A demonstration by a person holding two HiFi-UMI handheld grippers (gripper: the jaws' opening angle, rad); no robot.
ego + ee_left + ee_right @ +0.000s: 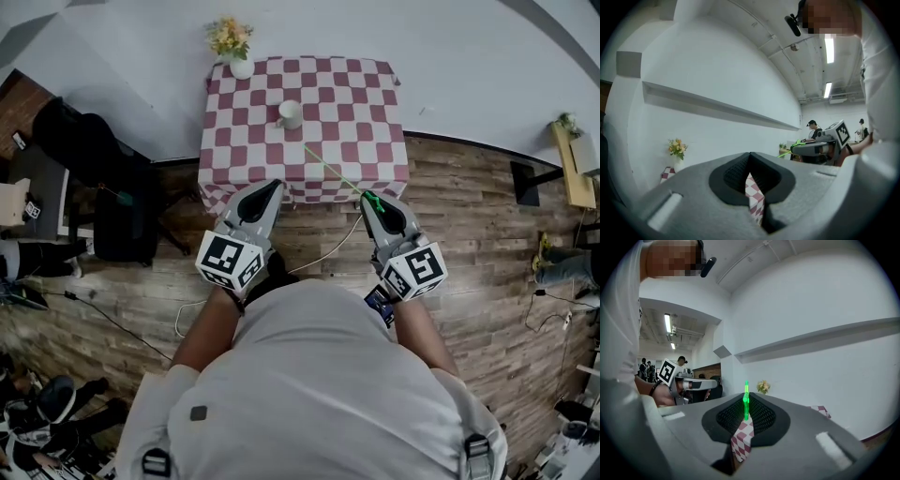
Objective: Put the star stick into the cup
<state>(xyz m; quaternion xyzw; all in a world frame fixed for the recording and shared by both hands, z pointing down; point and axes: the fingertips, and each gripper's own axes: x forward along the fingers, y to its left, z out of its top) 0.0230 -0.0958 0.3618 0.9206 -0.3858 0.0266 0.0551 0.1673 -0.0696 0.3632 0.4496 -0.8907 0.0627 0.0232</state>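
Hard to make out in head view: the star stick [373,201], a thin line slanting from the right gripper [367,197] at centre toward the cup [290,113] on the checked table [375,150], upper centre. Plain only in right gripper view: green, pinched between the jaw tips. Left gripper [277,184] beside it, jaws pressed together on nothing. Both pointing at the table.

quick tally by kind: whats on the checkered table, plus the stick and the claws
table: 1
cup: 1
vase of flowers: 1
claws: 2, the left claw and the right claw
green stick: 1, gripped in the right claw, not on the table
total: 6
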